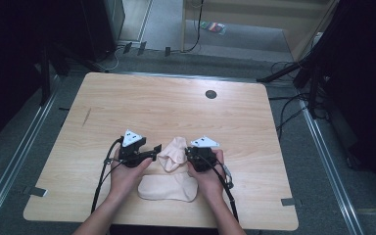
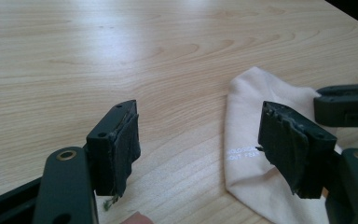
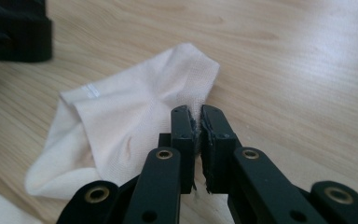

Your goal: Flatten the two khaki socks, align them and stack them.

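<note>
A pale wooden surface with rounded corners carries two cream socks. One sock lies bunched between the two tongs; the other sock lies flat just behind them, between the person's wrists.

The right tongs are clamped on the near edge of the bunched sock, a fold of its fabric pinched between the pads. The left tongs stand well apart, nothing between them but bare wood; the sock's cuff, with small printed lettering, lies against the inner side of one pad, though whether it touches I cannot tell.

Ahead of both tongs the surface runs bare to a small dark round grommet near its far edge. Around it are grey carpet, metal floor rails on either side, cables, and dark equipment stands.
</note>
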`<state>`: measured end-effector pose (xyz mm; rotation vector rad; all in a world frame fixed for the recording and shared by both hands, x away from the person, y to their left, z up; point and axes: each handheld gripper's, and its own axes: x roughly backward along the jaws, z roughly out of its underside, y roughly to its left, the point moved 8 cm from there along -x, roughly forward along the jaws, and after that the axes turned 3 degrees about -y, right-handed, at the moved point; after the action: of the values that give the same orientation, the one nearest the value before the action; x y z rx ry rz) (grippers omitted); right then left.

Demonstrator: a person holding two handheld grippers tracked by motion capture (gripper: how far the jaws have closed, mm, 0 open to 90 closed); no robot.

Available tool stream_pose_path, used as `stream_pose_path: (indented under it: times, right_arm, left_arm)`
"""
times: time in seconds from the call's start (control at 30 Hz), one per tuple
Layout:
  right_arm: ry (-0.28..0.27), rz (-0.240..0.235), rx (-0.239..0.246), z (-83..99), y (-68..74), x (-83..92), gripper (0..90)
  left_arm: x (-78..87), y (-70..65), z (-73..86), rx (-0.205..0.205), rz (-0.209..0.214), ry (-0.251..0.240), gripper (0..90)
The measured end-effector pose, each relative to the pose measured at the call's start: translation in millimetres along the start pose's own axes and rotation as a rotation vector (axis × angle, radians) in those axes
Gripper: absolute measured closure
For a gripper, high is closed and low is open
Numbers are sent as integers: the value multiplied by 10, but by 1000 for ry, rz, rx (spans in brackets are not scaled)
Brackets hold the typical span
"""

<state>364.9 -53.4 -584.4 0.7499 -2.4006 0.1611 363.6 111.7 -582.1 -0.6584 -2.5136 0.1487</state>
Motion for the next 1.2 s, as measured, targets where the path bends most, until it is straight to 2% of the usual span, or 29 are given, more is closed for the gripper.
stream_pose_path:
  times: [0.1, 0.13, 0.17, 0.2, 0.27, 0.3, 0.33, 0.43, 0.47, 0.57, 0.63, 0.77, 0.8, 0.83, 0.87, 0.9, 0.93, 0.97, 1.0, 1.03, 1.1, 1.13, 1.17, 1.2]
  right_arm:
    - [-26, -34, 20, -107, 54, 52, 857]
    - [-26, -34, 20, -107, 54, 52, 857]
    - [-41, -49, 34, -198, 95, 94, 857]
    - [-45, -52, 42, -227, 105, 108, 856]
    - [-52, -58, 47, -265, 122, 127, 856]
    - [-70, -70, 54, -345, 152, 167, 856]
    - [-70, -70, 54, -345, 152, 167, 856]
    - [-93, -91, 63, -459, 203, 235, 856]
    - [-98, -95, 62, -488, 215, 252, 856]
    - [-111, -102, 61, -552, 234, 287, 857]
    - [-126, -127, 68, -649, 280, 343, 857]
    - [-157, -180, 78, -785, 392, 442, 857]
    - [-157, -180, 78, -785, 392, 442, 857]
    - [-172, -208, 81, -831, 436, 488, 857]
    - [-200, -252, 93, -894, 499, 570, 857]
    - [-207, -267, 93, -910, 521, 603, 857]
    - [-215, -284, 98, -924, 539, 642, 857]
    - [-215, -284, 98, -924, 539, 642, 857]
    - [-219, -297, 100, -927, 547, 675, 857]
    - [-204, -277, 109, -885, 491, 692, 862]
    - [-192, -263, 106, -858, 451, 678, 866]
    - [-178, -247, 92, -817, 392, 645, 869]
    - [-124, -201, 54, -683, 244, 535, 876]
    - [-124, -201, 54, -683, 244, 535, 876]
  left_arm:
    - [-26, -18, 32, 3, 38, 17, 298]
    - [-26, -18, 32, 3, 38, 17, 313]
    - [-43, -42, 60, -1, 70, 32, 317]
    - [-47, -51, 71, 9, 85, 41, 317]
    - [-55, -48, 77, 14, 82, 46, 321]
    - [-52, -57, 83, 11, 97, 49, 319]
    - [-52, -57, 83, 11, 97, 49, 316]
    - [-35, -114, 103, 4, 140, 60, 292]
    - [-32, -127, 119, -10, 152, 72, 278]
    - [-43, -145, 148, -23, 162, 86, 259]
    - [-58, -135, 169, -28, 157, 106, 241]
    - [-65, -131, 166, -32, 151, 116, 224]
    - [-69, -132, 165, -37, 147, 117, 224]
    - [-75, -131, 161, -37, 136, 110, 224]
    - [-61, -116, 141, -70, 110, 89, 294]
    - [-40, -97, 112, -94, 74, 53, 402]
    - [-40, -97, 112, -94, 74, 53, 521]
    - [-11, -69, 75, -107, 44, 21, 521]
    - [40, -35, 29, -122, 32, -6, 713]
    - [116, 56, -23, -154, -36, -32, 900]
    - [152, 85, -47, -153, -41, -44, 900]
    - [199, 131, -70, -177, -90, -58, 900]
    - [254, 174, -89, -233, -149, -76, 900]
    - [254, 174, -89, -233, -149, -76, 900]
